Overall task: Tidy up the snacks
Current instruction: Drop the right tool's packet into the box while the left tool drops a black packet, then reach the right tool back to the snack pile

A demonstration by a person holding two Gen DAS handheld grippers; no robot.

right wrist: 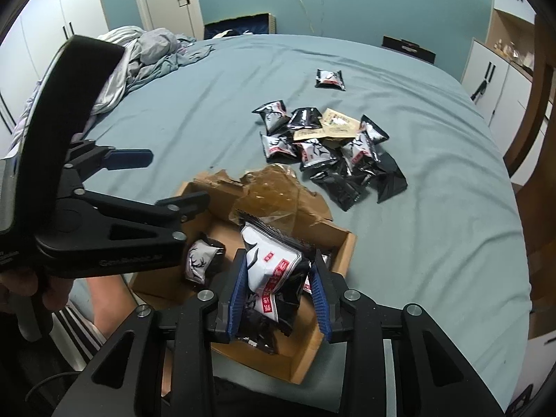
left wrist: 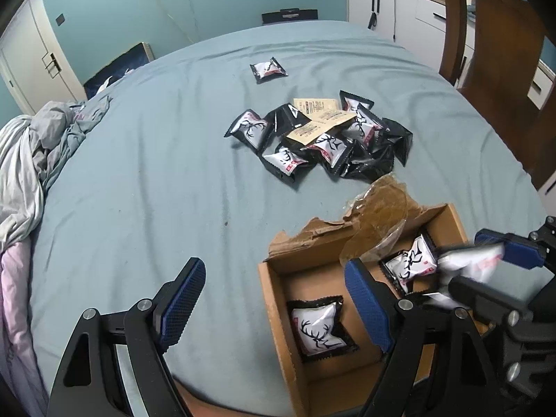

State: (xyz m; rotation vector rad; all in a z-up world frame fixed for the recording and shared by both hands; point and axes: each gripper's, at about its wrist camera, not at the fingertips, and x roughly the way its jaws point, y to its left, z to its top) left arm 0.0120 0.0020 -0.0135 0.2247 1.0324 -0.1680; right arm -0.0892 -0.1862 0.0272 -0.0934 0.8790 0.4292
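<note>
Two packets lie in the cardboard box (left wrist: 274, 299). Right gripper (right wrist: 279, 299) clasps a third snack packet (right wrist: 274, 278) above it; left gripper (left wrist: 274, 299) gapes empty. The pile (left wrist: 323, 139) remains unsorted.

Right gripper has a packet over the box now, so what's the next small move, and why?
Probably open the right gripper and let its snack packet drop: it hangs over the open cardboard box, where other packets already lie. The left gripper is open and empty, free to fetch from the pile on the bed.
</note>
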